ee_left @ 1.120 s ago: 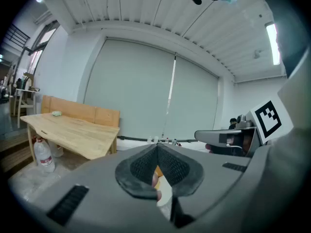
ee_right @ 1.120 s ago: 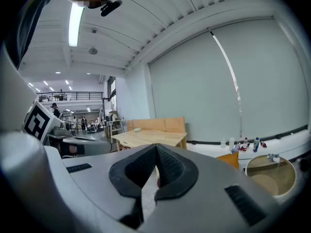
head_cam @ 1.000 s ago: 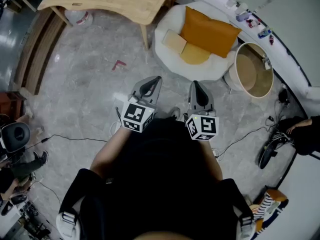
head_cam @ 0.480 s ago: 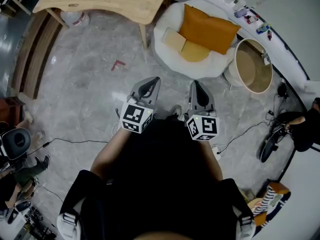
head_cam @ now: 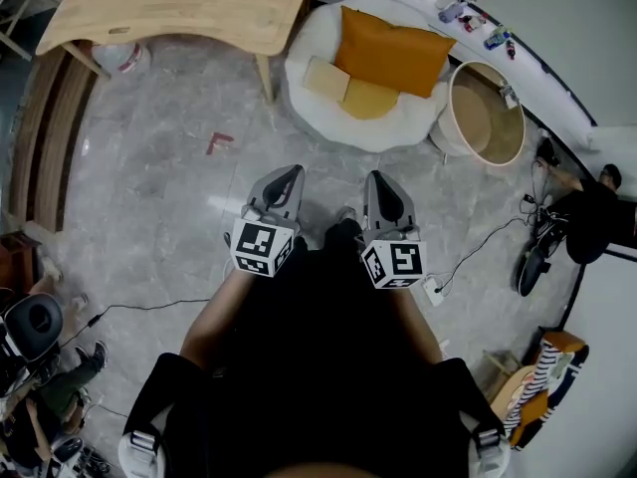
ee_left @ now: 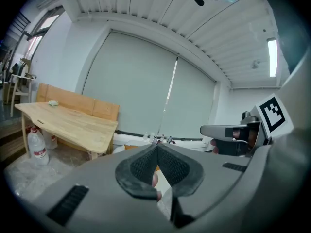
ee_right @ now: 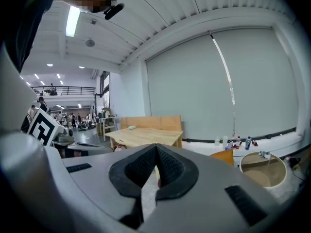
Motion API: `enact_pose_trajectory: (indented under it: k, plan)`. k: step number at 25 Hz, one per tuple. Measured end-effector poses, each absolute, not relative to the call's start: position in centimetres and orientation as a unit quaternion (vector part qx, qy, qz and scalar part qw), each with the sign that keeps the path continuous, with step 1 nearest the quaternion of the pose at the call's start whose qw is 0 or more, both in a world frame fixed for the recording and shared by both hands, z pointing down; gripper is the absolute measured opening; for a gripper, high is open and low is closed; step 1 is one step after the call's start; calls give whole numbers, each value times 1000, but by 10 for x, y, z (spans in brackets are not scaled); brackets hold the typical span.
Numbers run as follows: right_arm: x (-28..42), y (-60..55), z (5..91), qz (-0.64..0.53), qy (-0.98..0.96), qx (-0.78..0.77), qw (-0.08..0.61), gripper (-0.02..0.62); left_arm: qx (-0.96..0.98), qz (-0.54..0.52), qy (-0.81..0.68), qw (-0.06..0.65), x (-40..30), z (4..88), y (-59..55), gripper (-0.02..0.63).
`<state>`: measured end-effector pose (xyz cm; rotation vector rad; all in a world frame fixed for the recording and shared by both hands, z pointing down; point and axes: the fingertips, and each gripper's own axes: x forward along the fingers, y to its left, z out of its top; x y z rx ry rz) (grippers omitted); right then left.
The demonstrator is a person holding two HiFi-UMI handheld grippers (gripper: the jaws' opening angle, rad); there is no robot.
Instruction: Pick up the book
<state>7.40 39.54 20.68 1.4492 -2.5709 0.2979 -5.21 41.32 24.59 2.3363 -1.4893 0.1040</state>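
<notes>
A pale cream book point(head_cam: 325, 78) lies on a white beanbag seat point(head_cam: 328, 28), next to a yellow flat item point(head_cam: 370, 98) and an orange cushion point(head_cam: 393, 53). My left gripper point(head_cam: 291, 172) and right gripper point(head_cam: 376, 177) are held side by side in front of the person's body, over the grey floor and well short of the seat. Both point towards it. In the left gripper view my left gripper point(ee_left: 156, 145) has its pads together with nothing between them. The right gripper point(ee_right: 156, 145) looks the same in its own view: shut and empty.
A wooden table point(head_cam: 179, 8) stands at the upper left with a plastic jug point(head_cam: 117, 56) under it. A round tub point(head_cam: 485, 116) sits right of the seat. Bottles point(head_cam: 468, 23) line a white ledge. Cables point(head_cam: 478, 252) run across the floor at right and left. A person point(head_cam: 587, 212) crouches at far right.
Both grippers have moved together a little, still shut and side by side. The seat, table and tub have shifted left and up in the head view. The person at right has changed place.
</notes>
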Motion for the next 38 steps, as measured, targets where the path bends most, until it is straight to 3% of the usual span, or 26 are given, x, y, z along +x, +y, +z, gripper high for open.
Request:
enact_pose_trajectory:
  k: [12, 38]
  plan:
    - [82, 363, 225, 114, -856, 497, 80, 2, 829, 57, -522, 194, -45, 263, 375, 0]
    - [147, 87, 249, 157, -884, 435, 70, 2, 786, 104, -573, 207, 29, 263, 117, 0]
